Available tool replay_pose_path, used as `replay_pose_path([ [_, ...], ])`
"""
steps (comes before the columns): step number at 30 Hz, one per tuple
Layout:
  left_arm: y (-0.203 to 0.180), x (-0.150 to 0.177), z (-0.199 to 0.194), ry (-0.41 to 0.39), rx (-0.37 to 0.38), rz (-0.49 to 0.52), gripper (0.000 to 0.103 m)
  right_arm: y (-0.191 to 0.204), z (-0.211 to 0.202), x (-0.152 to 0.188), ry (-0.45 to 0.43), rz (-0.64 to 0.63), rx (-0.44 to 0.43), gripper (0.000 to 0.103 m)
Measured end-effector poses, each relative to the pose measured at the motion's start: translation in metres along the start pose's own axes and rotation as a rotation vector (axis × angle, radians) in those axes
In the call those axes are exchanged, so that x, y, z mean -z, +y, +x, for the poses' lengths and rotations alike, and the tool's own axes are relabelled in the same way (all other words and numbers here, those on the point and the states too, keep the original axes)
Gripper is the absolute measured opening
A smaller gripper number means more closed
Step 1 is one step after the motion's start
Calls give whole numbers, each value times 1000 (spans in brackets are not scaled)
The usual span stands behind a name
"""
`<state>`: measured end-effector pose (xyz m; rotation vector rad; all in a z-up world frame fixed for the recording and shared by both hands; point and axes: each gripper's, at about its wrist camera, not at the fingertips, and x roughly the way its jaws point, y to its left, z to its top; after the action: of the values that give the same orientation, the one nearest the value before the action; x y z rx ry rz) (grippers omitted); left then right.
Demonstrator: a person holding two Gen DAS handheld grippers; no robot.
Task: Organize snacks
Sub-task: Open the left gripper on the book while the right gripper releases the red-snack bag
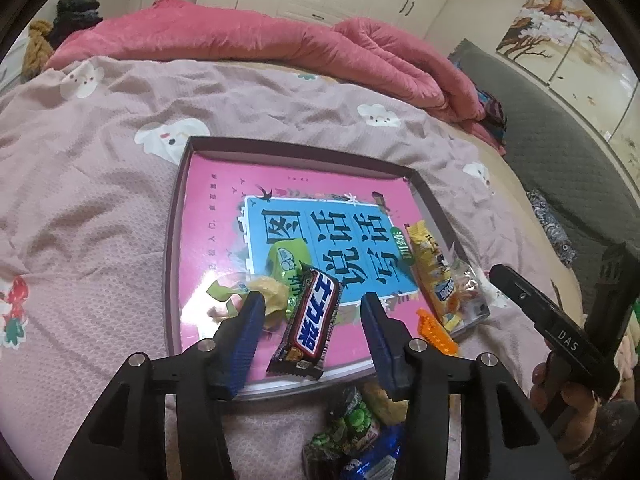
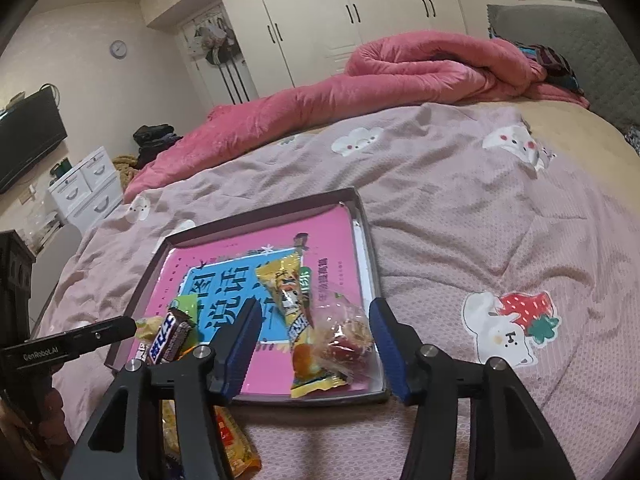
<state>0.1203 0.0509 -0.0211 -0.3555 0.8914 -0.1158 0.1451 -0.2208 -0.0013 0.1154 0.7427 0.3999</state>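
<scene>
A shallow dark-rimmed box [image 1: 176, 216] with a pink and blue printed bottom lies on the bed; it also shows in the right wrist view [image 2: 362, 216]. In it lie a brown Snickers bar [image 1: 310, 326], green and yellow wrappers [image 1: 286, 260], a yellow snack packet [image 1: 430, 264] and a clear bag of sweets [image 1: 468, 296]. My left gripper [image 1: 312, 312] is open, its fingers either side of the Snickers bar. My right gripper [image 2: 314, 324] is open over the yellow packet [image 2: 298, 312] and the clear bag [image 2: 344, 340].
Loose snacks lie on the bed before the box: green and blue packets [image 1: 356, 432], an orange clip [image 1: 436, 332], an orange packet [image 2: 232, 440]. A rolled red quilt [image 1: 280, 44] lies behind. The other handle [image 1: 560, 332] is at the right.
</scene>
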Motion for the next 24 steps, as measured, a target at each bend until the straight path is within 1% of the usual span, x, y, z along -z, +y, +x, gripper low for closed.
replay_pose_path([
  [2,-1,1,-3,-2,-5,6,55,3,-2,0,-5,-13,-7,60],
  [9,-3,5,-16,-9,-16,28,61,12,-8,2,-8,-40,-28,63],
  [14,-6,8,-24,-14,-13,42,70,18,-11,4,-1,-59,-39,65],
  [17,-8,10,-27,-20,-21,48,73,22,-13,5,-1,-73,-44,65],
  [21,-9,11,-31,-20,-13,41,76,25,-17,7,-2,-84,-52,66],
  [24,-10,13,-34,-20,-28,31,77,26,-19,8,1,-81,-57,67],
])
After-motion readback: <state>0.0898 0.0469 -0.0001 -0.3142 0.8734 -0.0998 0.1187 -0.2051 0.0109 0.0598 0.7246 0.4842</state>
